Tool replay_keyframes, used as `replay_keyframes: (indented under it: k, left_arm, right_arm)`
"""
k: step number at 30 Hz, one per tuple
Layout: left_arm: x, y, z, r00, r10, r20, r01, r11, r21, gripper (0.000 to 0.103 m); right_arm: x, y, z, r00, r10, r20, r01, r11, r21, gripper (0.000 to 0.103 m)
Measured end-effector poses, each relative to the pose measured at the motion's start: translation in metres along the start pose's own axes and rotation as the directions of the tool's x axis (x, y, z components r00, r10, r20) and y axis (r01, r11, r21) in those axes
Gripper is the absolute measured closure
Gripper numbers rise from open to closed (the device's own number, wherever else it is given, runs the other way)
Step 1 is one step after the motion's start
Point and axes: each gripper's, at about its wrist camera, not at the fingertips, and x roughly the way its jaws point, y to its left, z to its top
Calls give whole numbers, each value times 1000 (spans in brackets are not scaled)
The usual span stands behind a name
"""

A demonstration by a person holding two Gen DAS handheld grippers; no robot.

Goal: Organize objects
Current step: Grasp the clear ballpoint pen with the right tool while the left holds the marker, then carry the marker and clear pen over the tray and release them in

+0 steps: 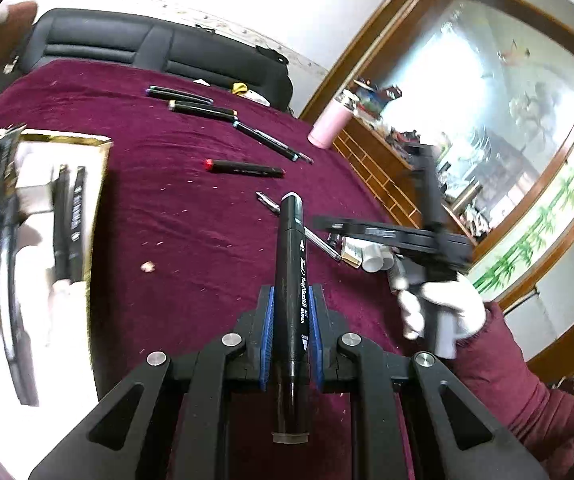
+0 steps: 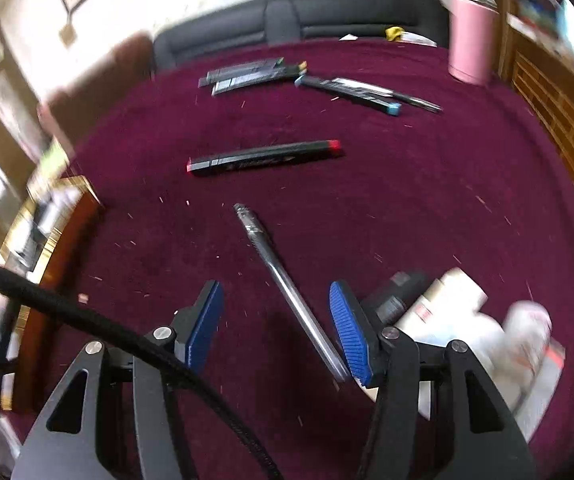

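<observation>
My left gripper is shut on a black art marker and holds it above the maroon table, pointing forward. A gold-edged box with markers in it lies to the left. My right gripper is open over a clear pen that lies on the cloth between its pads. A red-capped marker lies ahead, also in the left wrist view. More markers lie further back. The right gripper also shows in the left wrist view.
A pink bottle stands at the back right. White tubes and a small box lie right of my right gripper. A black sofa runs behind the table. A wooden shelf stands at the right.
</observation>
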Motion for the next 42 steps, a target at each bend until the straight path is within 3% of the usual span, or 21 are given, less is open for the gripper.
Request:
replay_keyframes:
  k: [3,4,5,6,7,9,13,18,20,22,24,27,29,30,32,34,36,37,39,42]
  left_arm:
    - [-12,13,-7,1000,-2,16,2,1000,-22,90]
    - [-16,18,-9,1000,-1,22,1,1000,-27,90]
    - [-21,22,-11,1000,-1,29,2,999,-33,90]
    - [-25,27,-12,999,-3,37,5,999,-38,90]
    - [-29,30,-14,999,-5,46,7,999,-41,90]
    - [-37,36,-16,998,-1,67,4,999,-39,90]
    - [-44,46,-21,996,-3,84,8,999,-49,90]
    - [-33,33,-27,999,10,40,-10,1000,0,89]
    - [-24,21,-30,1000,18,11,-18,999,35,85]
    - [-10,8,-34,997,75,-22,-73,993,95,77]
    - [10,-2,-37,985,162,-56,-150,974,173,74]
    - [39,-4,-38,938,334,-90,-303,919,254,74]
    - [57,-7,-38,909,395,-134,-342,890,302,73]
    - [66,-14,-39,889,437,-137,-369,861,349,71]
    - [72,-21,-41,875,466,-132,-385,834,394,69]
    - [75,-17,-35,883,444,-152,-364,853,375,71]
    - [70,-10,-30,896,417,-151,-349,874,338,88]
    - [68,-7,-28,908,389,-158,-329,893,308,92]
    - [60,6,-24,939,308,-154,-272,938,216,92]
    - [47,11,-23,957,263,-121,-243,957,158,92]
  right_arm:
    - [29,13,8,995,-72,-65,67,995,-74,53]
    - [33,19,9,991,-120,-50,113,986,-126,62]
    - [36,22,11,989,-140,-56,130,980,-153,63]
    - [36,24,12,987,-146,-63,134,978,-162,71]
    - [35,24,13,988,-136,-75,124,980,-156,86]
    - [32,26,12,986,-129,-108,111,981,-160,96]
    - [23,26,-1,987,-107,-121,93,989,-116,96]
    - [10,22,-22,995,21,-98,-20,1000,12,96]
    - [3,20,-31,993,79,-83,-74,996,56,96]
    - [-1,19,-39,990,123,-75,-116,989,86,96]
    - [-6,18,-49,982,175,-65,-166,979,120,96]
    - [-11,21,-61,971,232,-51,-222,964,147,96]
    - [-14,25,-67,965,260,-44,-251,956,151,95]
    - [-15,27,-71,960,277,-40,-268,951,154,95]
    - [-18,31,-74,951,308,-28,-300,941,159,95]
    - [-20,34,-75,942,336,-9,-330,928,174,95]
    - [-24,39,-77,931,366,10,-362,915,179,95]
    - [-26,41,-78,926,378,18,-375,909,180,95]
    - [-31,46,-78,913,406,33,-405,896,183,95]
    - [-37,53,-77,898,438,48,-439,879,184,95]
